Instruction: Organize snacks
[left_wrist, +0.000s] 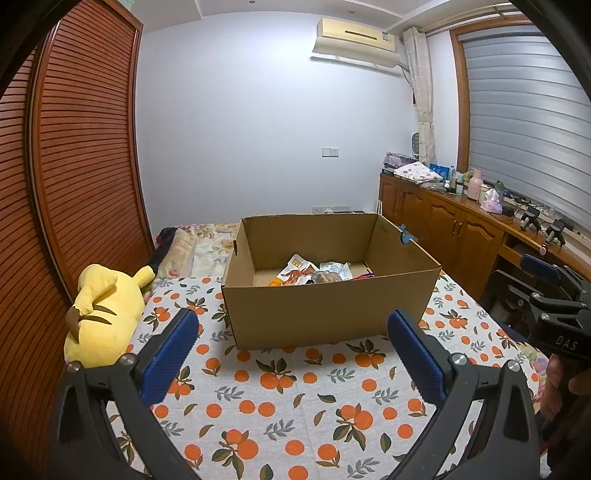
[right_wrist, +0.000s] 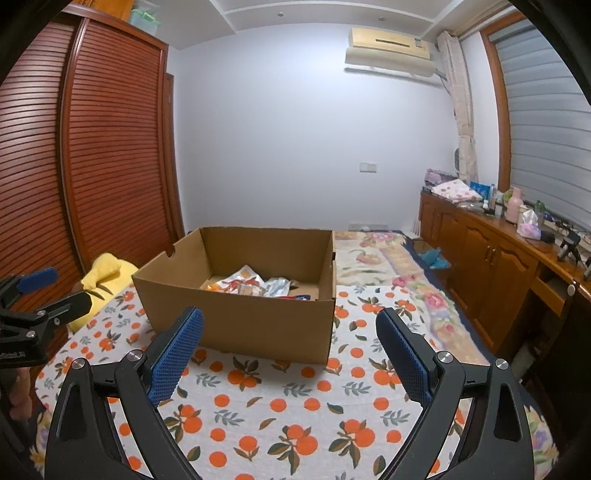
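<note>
Left wrist view, left tool (left_wrist: 291, 354) released, right tool (right_wrist: 290, 354) released, snack packets (left_wrist: 314, 274) inside cardboard box (left_wrist: 325, 314) at frame centre, on bed (left_wrist: 295, 406).

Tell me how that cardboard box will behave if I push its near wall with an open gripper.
The cardboard box probably slides rather than tips: it sits low and wide on the orange-print cloth. It is likely light, holding only a few snack packets, so the cloth may bunch under it. Its open-topped walls look thin and may flex inward.

White letters "DAS" on the black right gripper (left_wrist: 550, 291) body
</note>
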